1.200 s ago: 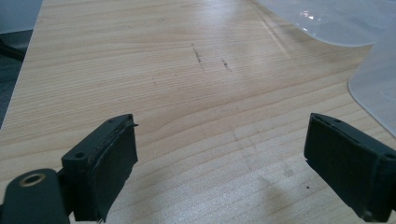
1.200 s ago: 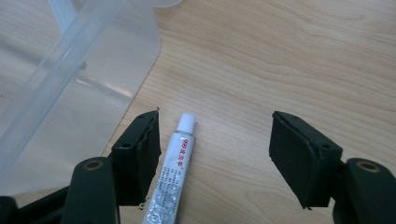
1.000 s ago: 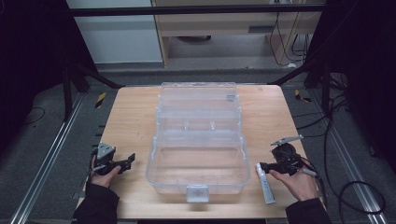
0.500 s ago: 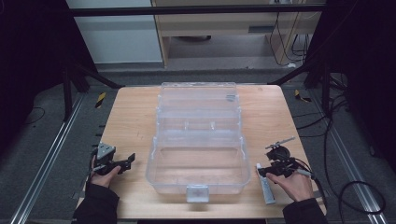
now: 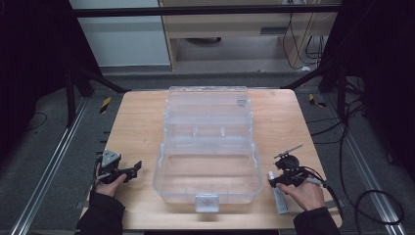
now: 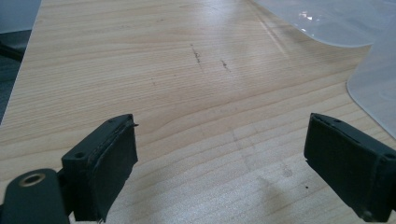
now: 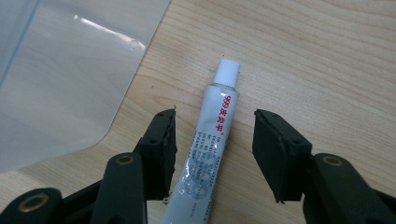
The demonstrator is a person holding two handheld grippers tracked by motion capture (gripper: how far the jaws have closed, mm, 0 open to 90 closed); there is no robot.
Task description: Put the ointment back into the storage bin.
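Down on the worktop [image 5: 137, 127], the white ointment tube [image 7: 208, 140] lay just right of the open clear plastic case [image 5: 208, 166]. The right gripper [image 7: 214, 140] straddled it, fingers [image 7: 275, 149] closing in but not yet touching. The left gripper [image 6: 219, 163] rested wide open over bare wood.

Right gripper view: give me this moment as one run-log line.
right gripper: fingers closing around ointment tube, pads not yet touching | tube: flat on table beside open clear plastic case | left gripper: open, idle

Black tongs [image 7: 212, 149] with brass rivets; dark sleeves [image 5: 100, 214].
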